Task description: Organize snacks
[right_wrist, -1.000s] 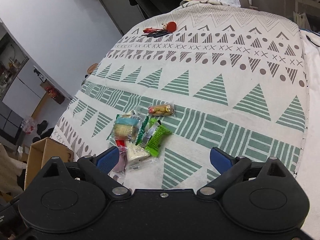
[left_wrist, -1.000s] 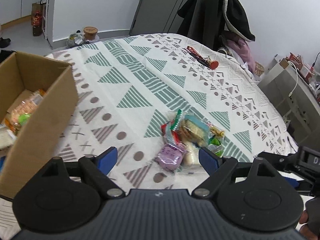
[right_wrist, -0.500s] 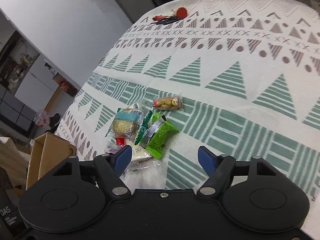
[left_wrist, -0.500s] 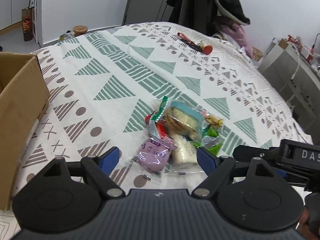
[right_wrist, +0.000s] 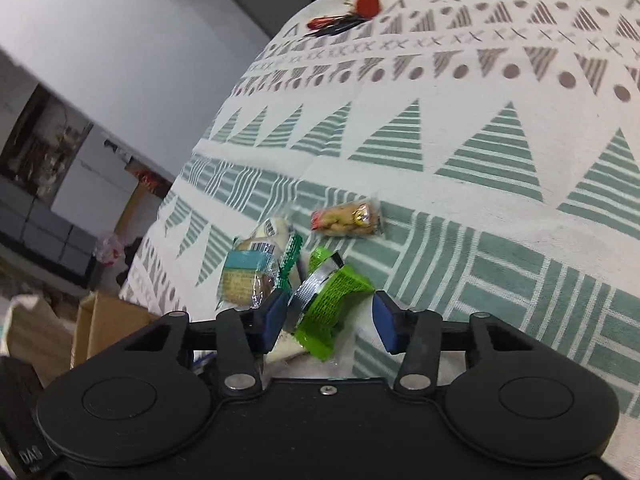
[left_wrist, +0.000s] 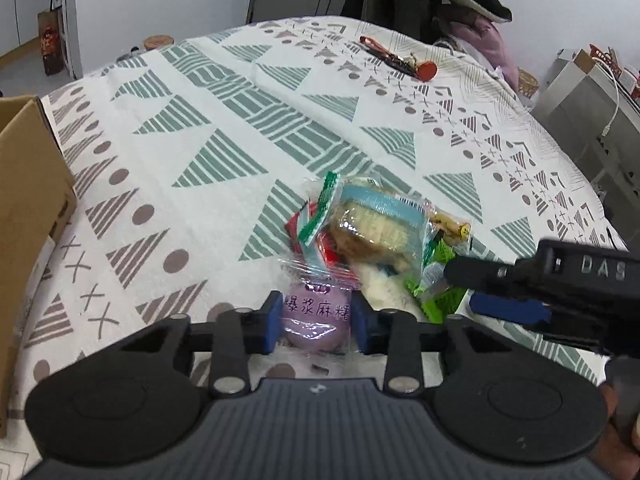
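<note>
Left gripper (left_wrist: 316, 322), jaws closed to the purple pack (left_wrist: 316, 320), at the near end of the snack pile mid-bed. Right gripper (right_wrist: 330, 318), partly open, straddles the green pack (right_wrist: 334, 302) without contact. Box (left_wrist: 28, 216) lies left.

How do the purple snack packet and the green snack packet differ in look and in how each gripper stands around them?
The purple snack packet is round and clear-wrapped with printed characters; the green snack packet is flat, opaque and crinkled. The left gripper has its pads tight against the purple one; the right gripper brackets the green one with a gap beside one pad. Both lie in the same pile on the patterned cloth.
</note>
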A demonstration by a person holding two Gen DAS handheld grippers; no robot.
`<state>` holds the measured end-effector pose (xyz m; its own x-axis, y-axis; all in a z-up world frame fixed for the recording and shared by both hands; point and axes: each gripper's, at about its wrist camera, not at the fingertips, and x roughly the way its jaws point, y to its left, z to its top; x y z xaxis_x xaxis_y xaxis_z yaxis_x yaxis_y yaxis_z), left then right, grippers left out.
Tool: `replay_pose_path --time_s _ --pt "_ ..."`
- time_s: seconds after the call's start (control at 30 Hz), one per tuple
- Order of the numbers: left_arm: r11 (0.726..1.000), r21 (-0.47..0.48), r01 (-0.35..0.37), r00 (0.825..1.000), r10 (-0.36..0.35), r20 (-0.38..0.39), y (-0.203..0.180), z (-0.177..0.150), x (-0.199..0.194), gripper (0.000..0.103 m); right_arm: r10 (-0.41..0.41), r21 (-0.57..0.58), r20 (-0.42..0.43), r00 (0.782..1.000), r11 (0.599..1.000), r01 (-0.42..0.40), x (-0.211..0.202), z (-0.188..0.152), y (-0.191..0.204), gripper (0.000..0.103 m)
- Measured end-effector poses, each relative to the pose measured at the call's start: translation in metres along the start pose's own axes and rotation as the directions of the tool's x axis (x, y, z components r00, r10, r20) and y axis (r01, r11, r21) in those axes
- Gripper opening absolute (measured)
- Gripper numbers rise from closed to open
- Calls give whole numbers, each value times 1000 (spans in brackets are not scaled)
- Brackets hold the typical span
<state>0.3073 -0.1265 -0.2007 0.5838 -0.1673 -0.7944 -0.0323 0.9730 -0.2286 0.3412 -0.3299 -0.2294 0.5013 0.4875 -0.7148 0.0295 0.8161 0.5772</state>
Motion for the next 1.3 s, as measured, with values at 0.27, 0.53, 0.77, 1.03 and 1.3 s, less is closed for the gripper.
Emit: replay_pose_path --time_s 0.27,0.53,0.77,1.03,1.3 --pt "1000 -10 -1 1000 1 8 3 -1 -5 33 58 84 -24 998 995 -56 1 -2 -4 48" --pt "999 -40 -18 1000 19 23 10 1 -15 33 68 190 -10 998 980 -64 1 -3 -10 48" --pt "998 -66 -12 999 15 41 16 3 -23 33 -21 198 6 1000 980 19 14 -4 -7 28" --pt "995 -97 -7 998 12 54 21 6 -35 33 -73 159 24 997 985 69 -7 -14 -3 26" --pt "990 -142 19 997 -8 75 32 10 -56 33 -67 120 72 995 991 58 -29 -18 8 26"
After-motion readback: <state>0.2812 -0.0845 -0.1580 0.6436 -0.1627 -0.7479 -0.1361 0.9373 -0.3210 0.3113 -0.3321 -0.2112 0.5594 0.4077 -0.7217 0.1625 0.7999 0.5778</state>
